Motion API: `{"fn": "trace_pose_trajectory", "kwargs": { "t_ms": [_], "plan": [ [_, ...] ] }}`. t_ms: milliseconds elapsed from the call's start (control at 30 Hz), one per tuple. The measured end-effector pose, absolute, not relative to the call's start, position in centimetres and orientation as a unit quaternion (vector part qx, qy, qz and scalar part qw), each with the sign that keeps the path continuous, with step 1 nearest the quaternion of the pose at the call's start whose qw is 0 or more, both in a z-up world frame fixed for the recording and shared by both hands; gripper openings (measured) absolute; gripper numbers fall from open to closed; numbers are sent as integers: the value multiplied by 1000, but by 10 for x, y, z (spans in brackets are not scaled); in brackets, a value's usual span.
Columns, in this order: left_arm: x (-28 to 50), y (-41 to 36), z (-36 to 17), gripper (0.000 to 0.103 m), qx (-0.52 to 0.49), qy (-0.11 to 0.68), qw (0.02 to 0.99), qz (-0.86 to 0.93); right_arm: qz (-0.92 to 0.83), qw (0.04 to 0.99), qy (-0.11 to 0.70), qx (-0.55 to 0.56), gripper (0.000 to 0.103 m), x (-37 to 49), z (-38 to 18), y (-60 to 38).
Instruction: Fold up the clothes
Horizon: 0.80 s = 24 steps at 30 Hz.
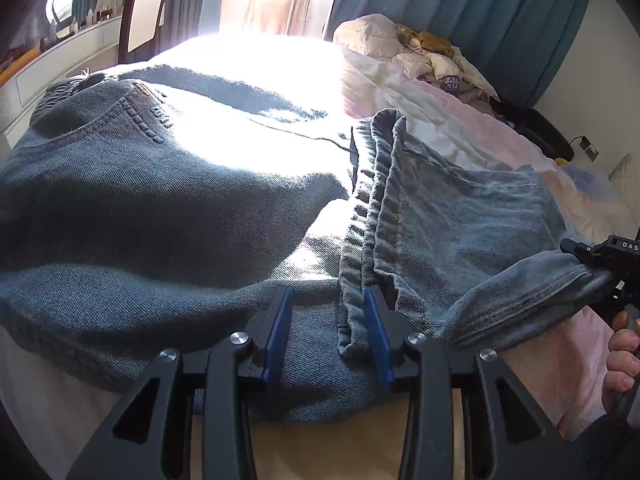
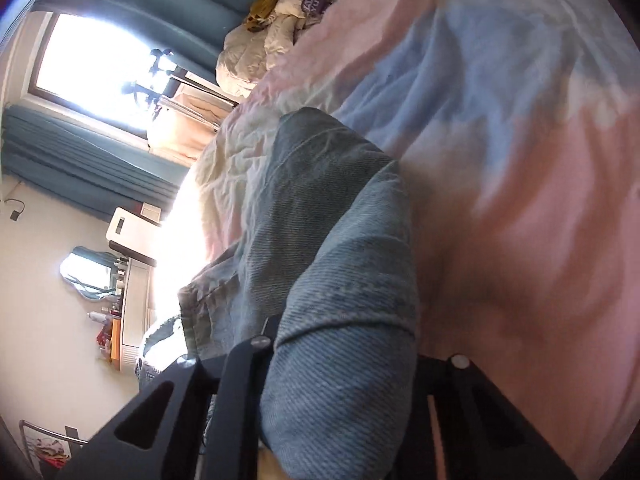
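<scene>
Blue jeans (image 1: 160, 200) lie spread over the bed, waist end towards the window. My left gripper (image 1: 328, 324) rests low on them near the bed's front edge. Its blue pads (image 1: 280, 320) stand apart, with flat denim and a raised seam fold (image 1: 360, 264) between them, not pinched. At the right edge my right gripper (image 1: 592, 264) is shut on the end of a jeans leg (image 1: 520, 292) and holds it lifted off the bed. In the right wrist view that denim (image 2: 340, 240) drapes over the fingers and hides the tips; only one black finger (image 2: 268, 332) shows.
The bed has a pink, white and blue cover (image 1: 440, 112) (image 2: 520, 160). A heap of clothes (image 1: 420, 52) (image 2: 280, 40) sits at its far end. A hand (image 1: 624, 360) grips the right tool. A chair (image 1: 144, 12), a garment rack (image 1: 304, 0) and teal curtains (image 1: 480, 8) stand beyond.
</scene>
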<state>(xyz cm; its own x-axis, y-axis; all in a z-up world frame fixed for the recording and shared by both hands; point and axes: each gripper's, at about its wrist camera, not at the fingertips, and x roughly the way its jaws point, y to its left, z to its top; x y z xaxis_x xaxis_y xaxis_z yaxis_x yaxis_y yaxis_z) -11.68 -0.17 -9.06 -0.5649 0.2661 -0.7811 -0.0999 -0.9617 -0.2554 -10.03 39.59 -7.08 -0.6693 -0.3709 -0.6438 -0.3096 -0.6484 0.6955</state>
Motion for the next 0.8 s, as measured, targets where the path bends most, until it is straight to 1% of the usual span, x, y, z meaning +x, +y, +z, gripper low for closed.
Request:
{"fn": "trace_pose_trajectory", "kwargs": {
  "t_ms": [133, 300, 400, 533, 667, 800],
  "plan": [
    [-112, -13, -70, 37, -439, -134, 127, 879, -844, 41, -393, 363, 14, -89, -30, 399],
    [-121, -12, -49, 37, -427, -163, 109, 883, -883, 54, -347, 312, 14, -73, 12, 416],
    [-134, 18, -48, 37, -440, -142, 120, 879, -892, 66, -332, 299, 14, -61, 21, 437],
    [-148, 86, -58, 37, -460, -93, 147, 870, -908, 71, -312, 270, 14, -35, 29, 476],
    [-145, 169, -77, 37, -478, -36, 190, 857, -924, 44, -301, 232, 14, -4, 45, 524],
    [-131, 243, -100, 37, -488, 16, 236, 840, -943, 3, -265, 200, 14, 27, 68, 564]
  ]
}}
